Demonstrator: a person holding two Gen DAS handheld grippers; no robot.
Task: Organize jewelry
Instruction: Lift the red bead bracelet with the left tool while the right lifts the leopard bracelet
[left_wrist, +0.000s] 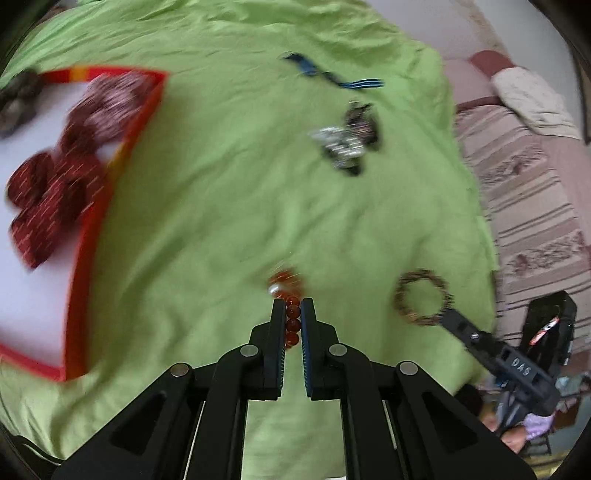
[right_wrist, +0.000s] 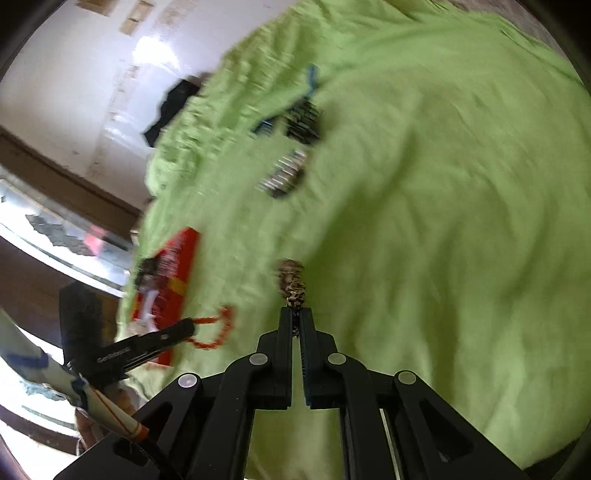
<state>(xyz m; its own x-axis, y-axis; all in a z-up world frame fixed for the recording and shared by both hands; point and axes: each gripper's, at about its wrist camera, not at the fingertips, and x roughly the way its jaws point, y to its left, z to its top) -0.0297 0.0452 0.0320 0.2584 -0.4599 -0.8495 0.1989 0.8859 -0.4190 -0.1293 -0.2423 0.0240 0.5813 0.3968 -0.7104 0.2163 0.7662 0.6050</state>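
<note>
Both hand-held grippers clamped on bracelets above a green sheet.

Left hand-held gripper (left_wrist: 293, 314): jaws closed on an orange bead bracelet (left_wrist: 291, 317), whose loop hangs just ahead of the fingertips. Far to its left lies a red-rimmed tray (left_wrist: 79, 280) with a white floor, carrying dark red patterned rolls (left_wrist: 55, 192). Ahead and slightly right, well apart, a pile of silver and dark jewelry (left_wrist: 347, 138) rests on the green sheet (left_wrist: 221, 184), with a blue striped band (left_wrist: 332, 75) beyond it; nothing lies between the tray and this gripper. Right hand-held gripper (right_wrist: 294, 314): jaws closed on a brown woven bracelet (right_wrist: 293, 284), which in the left wrist view hangs as a ring (left_wrist: 423, 297) just right of the left hand-held gripper. A striped bedcover (left_wrist: 528, 206) lies beyond the sheet's right edge.
</note>
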